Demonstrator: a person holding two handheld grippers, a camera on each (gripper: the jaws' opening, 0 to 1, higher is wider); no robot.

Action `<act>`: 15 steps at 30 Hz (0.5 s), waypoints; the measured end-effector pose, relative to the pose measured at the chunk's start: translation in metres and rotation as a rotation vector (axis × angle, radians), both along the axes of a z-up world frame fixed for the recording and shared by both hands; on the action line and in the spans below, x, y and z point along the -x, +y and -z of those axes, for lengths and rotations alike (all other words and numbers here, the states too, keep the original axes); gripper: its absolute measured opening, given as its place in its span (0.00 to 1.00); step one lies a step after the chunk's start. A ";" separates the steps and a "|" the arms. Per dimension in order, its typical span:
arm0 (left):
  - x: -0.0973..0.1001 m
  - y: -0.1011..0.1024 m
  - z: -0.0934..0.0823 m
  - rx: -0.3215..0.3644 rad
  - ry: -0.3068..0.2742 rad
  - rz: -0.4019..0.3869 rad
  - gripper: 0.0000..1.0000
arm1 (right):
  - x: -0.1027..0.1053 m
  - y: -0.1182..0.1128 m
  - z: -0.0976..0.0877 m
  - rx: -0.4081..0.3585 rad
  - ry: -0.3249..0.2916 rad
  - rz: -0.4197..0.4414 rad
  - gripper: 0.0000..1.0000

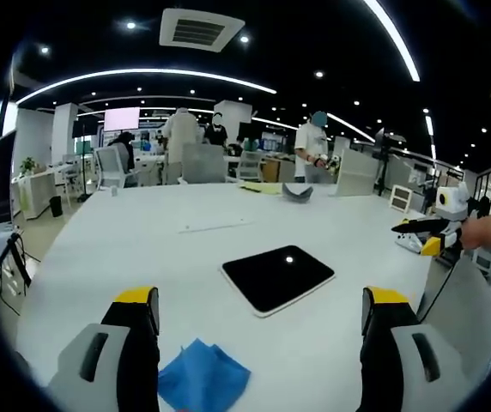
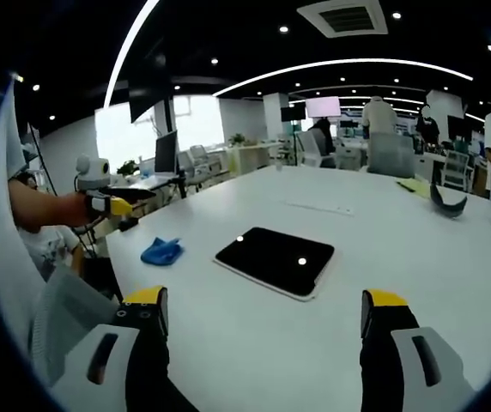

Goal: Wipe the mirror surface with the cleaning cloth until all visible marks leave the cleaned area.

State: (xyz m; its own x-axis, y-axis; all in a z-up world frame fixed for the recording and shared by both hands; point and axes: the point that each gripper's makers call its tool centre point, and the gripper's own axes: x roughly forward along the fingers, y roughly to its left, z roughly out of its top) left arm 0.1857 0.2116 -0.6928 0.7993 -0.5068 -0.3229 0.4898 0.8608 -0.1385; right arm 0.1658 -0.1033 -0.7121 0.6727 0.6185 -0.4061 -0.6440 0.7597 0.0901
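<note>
Left gripper (image 1: 261,313) jaws spread, empty; right gripper (image 2: 263,313) likewise. Crumpled blue cleaning cloth (image 1: 203,375) between left jaws, 6 o'clock of dark rectangular mirror (image 1: 277,278) on white table (image 1: 142,249). Risk: shallow pinch dropping cloth mid-wipe; unbraced mirror skidding.

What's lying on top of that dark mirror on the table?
Nothing lies on the mirror; its face shows reflected ceiling lights. The blue cloth sits apart on the white table. What's beneath the mirror is hidden.

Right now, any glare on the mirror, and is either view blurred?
Left gripper view: one ceiling-light spot on the dark mirror, image sharp, fisheye bends the ceiling strips. Right gripper view: two spots on the mirror, also sharp.
</note>
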 end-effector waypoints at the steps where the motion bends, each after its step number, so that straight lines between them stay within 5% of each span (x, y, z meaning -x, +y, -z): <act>1: 0.000 0.000 0.000 0.004 0.003 -0.002 0.99 | 0.000 0.000 0.000 -0.001 -0.001 0.000 0.92; 15: -0.002 0.002 0.009 -0.007 0.017 -0.016 0.99 | -0.003 -0.003 0.001 0.005 -0.002 0.004 0.91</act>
State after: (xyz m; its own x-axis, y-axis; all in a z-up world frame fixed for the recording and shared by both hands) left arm 0.1872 0.2140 -0.7016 0.8017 -0.4915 -0.3401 0.4733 0.8695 -0.1409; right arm 0.1686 -0.1066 -0.7127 0.6758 0.6139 -0.4079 -0.6414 0.7625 0.0849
